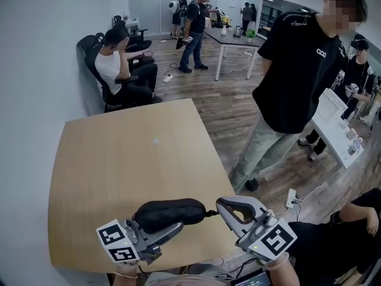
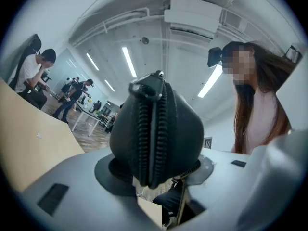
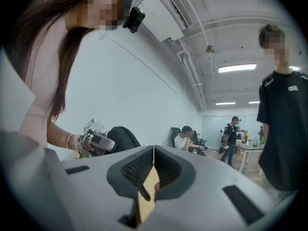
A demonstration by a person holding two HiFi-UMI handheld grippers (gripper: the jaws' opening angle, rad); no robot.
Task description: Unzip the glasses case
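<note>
The head view places the black glasses case (image 1: 169, 213) over the near edge of the worktop (image 1: 131, 159), pinched in the left hand-held gripper (image 1: 158, 228). The right hand-held gripper (image 1: 225, 206) sits just beside its pull end. Only the left gripper view shows the zip (image 2: 151, 134) closed along the case up to its slider (image 2: 144, 87), and only the right gripper view shows that gripper's jaws pressed together; wood stretches ahead, with a standing person (image 1: 297, 70) beyond the right edge

Black glasses case (image 1: 169, 214), zipped shut
</note>
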